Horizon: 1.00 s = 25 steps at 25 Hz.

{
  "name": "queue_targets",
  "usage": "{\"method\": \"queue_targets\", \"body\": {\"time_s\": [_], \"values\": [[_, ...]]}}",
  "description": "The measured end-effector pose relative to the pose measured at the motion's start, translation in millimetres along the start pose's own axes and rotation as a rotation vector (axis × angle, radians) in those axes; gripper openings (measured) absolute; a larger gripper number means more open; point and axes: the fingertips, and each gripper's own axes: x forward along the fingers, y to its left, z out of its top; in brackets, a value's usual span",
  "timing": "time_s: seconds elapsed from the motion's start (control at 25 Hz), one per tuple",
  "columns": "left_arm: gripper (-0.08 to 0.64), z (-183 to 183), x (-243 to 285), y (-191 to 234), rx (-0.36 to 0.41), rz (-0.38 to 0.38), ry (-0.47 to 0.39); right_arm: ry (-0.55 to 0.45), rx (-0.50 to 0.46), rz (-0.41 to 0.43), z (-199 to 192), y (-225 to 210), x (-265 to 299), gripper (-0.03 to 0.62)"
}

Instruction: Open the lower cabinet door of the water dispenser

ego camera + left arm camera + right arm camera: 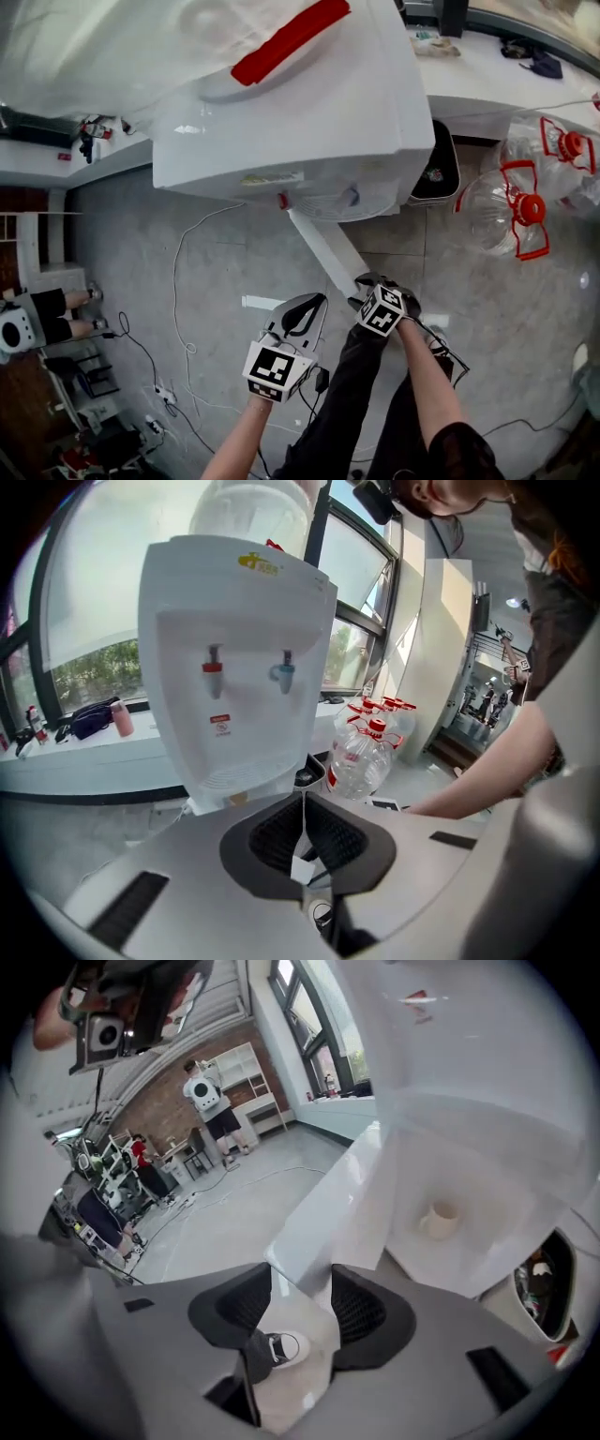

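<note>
The white water dispenser point(309, 112) stands in front of me, with red and blue taps in the left gripper view point(234, 667). Its lower cabinet door point(323, 246) is swung out towards me. My right gripper point(367, 281) is at the door's free end. In the right gripper view the door's edge point(347, 1204) lies between the jaws of that gripper point(300, 1321), which stand wide, and I see no pad pressing on it. The opened cabinet point(469, 1213) holds a small pale cup. My left gripper point(302, 319) hangs lower left of the door, shut and empty point(303, 841).
Several clear water bottles with red caps point(511, 202) stand right of the dispenser point(361, 757). A black bin point(436, 169) sits beside its base. Cables point(178, 309) trail over the grey floor on the left. A person point(211, 1101) stands far off by a brick wall.
</note>
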Motion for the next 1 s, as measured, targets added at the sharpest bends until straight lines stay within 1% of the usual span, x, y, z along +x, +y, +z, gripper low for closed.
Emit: {"method": "queue_targets", "body": {"time_s": [0.12,0.24,0.36,0.44,0.48,0.56,0.72,0.88,1.0], "values": [[0.020,-12.4,-22.9,15.6,-0.036,0.057,0.002,-0.037,-0.013,0.068,28.7,39.6,21.8,0.198],[0.020,-27.6,-44.0,31.5,-0.078,0.117,0.002,-0.055,-0.036,0.126,57.5,70.2,42.9,0.198],[0.020,-41.6,-61.8,45.2,-0.117,0.169,-0.003,-0.054,-0.069,0.160,77.0,89.2,59.0,0.198],[0.020,-47.2,-71.5,50.7,-0.139,0.190,-0.011,-0.043,-0.082,0.168,80.9,95.1,62.5,0.198],[0.020,-48.7,-75.7,52.2,-0.147,0.193,-0.016,-0.040,-0.077,0.164,81.3,95.8,61.5,0.198],[0.020,-49.8,-84.8,53.8,-0.149,0.192,-0.017,-0.051,-0.036,0.147,83.9,95.8,54.7,0.198],[0.020,-44.4,-108.2,51.4,-0.109,0.178,-0.004,-0.094,0.078,0.103,98.0,92.6,25.5,0.199],[0.020,-26.6,-110.9,37.6,-0.085,0.109,-0.018,-0.150,0.178,0.018,116.8,67.4,-31.6,0.199],[0.020,-3.7,-117.7,29.6,-0.037,0.062,-0.026,-0.228,0.241,-0.054,140.5,55.7,-87.1,0.198]]}}
